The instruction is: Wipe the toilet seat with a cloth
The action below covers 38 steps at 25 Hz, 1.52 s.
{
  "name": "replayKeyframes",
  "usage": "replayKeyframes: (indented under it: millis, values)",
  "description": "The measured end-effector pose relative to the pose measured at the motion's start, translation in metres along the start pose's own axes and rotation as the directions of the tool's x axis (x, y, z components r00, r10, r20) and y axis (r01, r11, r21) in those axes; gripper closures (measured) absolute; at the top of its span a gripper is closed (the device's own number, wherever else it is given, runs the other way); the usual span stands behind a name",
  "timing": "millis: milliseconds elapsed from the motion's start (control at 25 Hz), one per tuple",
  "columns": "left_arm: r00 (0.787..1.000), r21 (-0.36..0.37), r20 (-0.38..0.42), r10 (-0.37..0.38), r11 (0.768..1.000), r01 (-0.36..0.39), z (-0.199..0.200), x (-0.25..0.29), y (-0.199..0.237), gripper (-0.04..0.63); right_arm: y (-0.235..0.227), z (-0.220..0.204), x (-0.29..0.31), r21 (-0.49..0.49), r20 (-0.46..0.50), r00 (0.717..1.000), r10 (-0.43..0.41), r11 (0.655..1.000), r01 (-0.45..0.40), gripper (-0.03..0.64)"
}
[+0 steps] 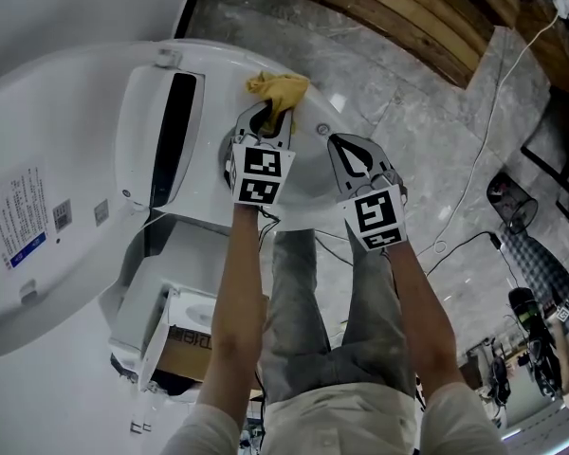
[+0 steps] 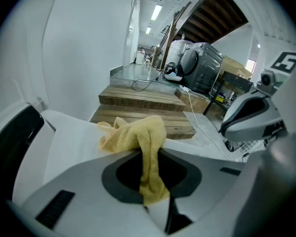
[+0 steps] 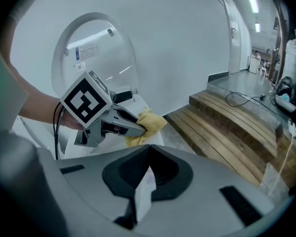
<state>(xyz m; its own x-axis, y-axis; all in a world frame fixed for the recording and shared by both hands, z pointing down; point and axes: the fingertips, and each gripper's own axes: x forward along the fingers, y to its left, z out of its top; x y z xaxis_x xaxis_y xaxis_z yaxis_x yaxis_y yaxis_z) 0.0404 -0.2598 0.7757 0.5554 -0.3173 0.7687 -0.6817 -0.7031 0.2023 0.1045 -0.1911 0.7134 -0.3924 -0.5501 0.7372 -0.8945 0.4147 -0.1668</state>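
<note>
Your left gripper (image 1: 271, 114) is clamped on a crumpled yellow terry cloth (image 1: 279, 86) resting on the white toilet seat (image 1: 216, 69), while your right gripper (image 1: 339, 145) hovers beside it, jaws together and empty.

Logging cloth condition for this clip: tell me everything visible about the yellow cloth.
The cloth is yellow, terry-like fabric, crumpled into a loose bunch. One tail runs back between the left gripper's shut jaws; the bunched rest lies on the white toilet seat. The right gripper is apart from it.
</note>
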Motion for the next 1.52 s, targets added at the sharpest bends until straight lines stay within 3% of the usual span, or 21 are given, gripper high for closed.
replayKeyframes:
  millis: [760, 1520]
  values:
    - [0.994, -0.054, -0.005, 0.106, 0.993, -0.106, -0.015, -0.026, 0.06, 0.512, 0.033, 0.021, 0.019, -0.046, 0.01, 0.999, 0.037, 0.998, -0.036, 0.609]
    - [0.987, -0.097, -0.027, 0.156, 0.983, -0.158, -0.055, -0.063, 0.08, 0.512, 0.08, 0.026, 0.029, -0.104, 0.003, 0.996, 0.088, 0.991, -0.087, 0.609]
